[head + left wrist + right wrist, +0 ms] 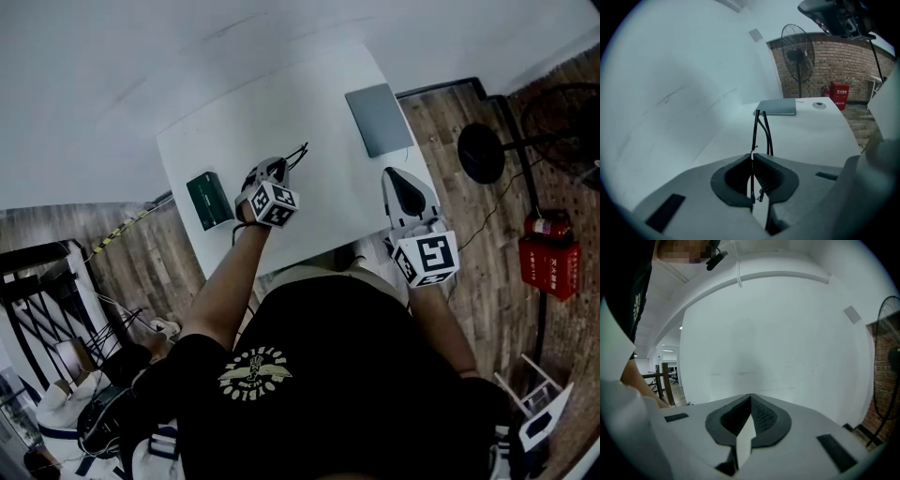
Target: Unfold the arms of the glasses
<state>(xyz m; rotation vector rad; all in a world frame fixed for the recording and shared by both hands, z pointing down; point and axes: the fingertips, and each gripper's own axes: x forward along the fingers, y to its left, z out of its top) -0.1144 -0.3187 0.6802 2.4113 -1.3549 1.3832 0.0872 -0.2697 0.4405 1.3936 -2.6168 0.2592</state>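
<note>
At the left of the head view a dark green rectangular box (208,199) lies on the white table (234,131), clear of the work. Just right of it, near the middle of the frame, is my left gripper (275,172). In its own view the left gripper (751,161) has its jaws pressed together on the thin black wire-framed glasses (759,131), pinched low down between the ribbed pads.

From the pinch, the dark stalks of the glasses (298,156) run straight out past the jaw tips. In the head view that is up and to the right. In the left gripper view it is up the centre of the frame, toward a flat grey rectangular pad (777,107) at the far side of the table. The stalks lie close together and nearly parallel, so I judge the arms are not yet swung out. I cannot tell which strand is rim and which is arm.

Further right in the head view, well apart from the glasses and near the table's right edge, sits my right gripper (396,174). Its own view shows the right gripper (750,398) with its tips closed on each other and nothing between them. It faces a white wall (768,333) rather than the table.

The long axis of the glasses points away from the left jaws, and the free ends are on the side toward the right gripper. That gripper would have to open, turn down and come leftward to take one stalk.
</note>
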